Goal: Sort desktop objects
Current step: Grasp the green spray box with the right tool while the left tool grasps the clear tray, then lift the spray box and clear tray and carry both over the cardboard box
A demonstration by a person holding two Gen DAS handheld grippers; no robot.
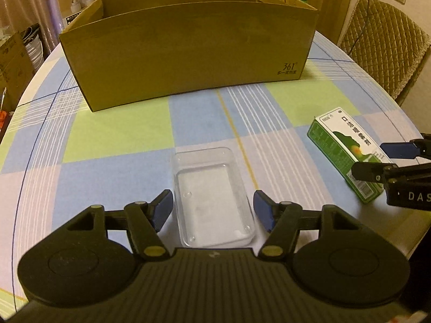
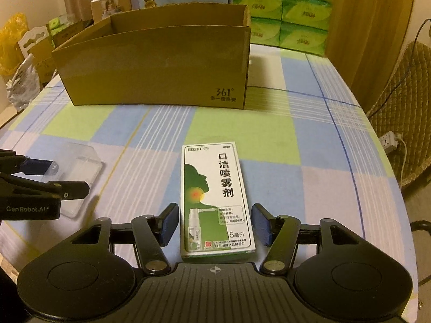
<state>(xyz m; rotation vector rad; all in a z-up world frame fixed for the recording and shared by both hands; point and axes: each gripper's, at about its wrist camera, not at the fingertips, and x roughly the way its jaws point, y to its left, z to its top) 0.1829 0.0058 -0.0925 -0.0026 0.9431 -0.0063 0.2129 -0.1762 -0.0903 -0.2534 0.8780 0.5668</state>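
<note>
- Your left tool (image 1: 213,209) is spread wide, its blue pads on either side of the clear plastic tray (image 1: 212,197) and not touching it.
- The tray lies flat on the checked surface (image 1: 113,134), open side up, its near end between your pads.
- Your right tool (image 2: 215,224) is spread as well, straddling the near end of the green and white spray box (image 2: 215,199) with a gap on both sides.
- The box lies flat, printed face up (a head in profile and a spray bottle), lengthwise along the tool.
- The cardboard box (image 1: 188,51) stands open-topped at the far side of the surface, well apart from both items, a "361°" mark on its front wall.
- Green tissue packs (image 2: 282,8) are stacked behind it, and a quilted chair (image 1: 385,43) stands at the right edge.
</note>
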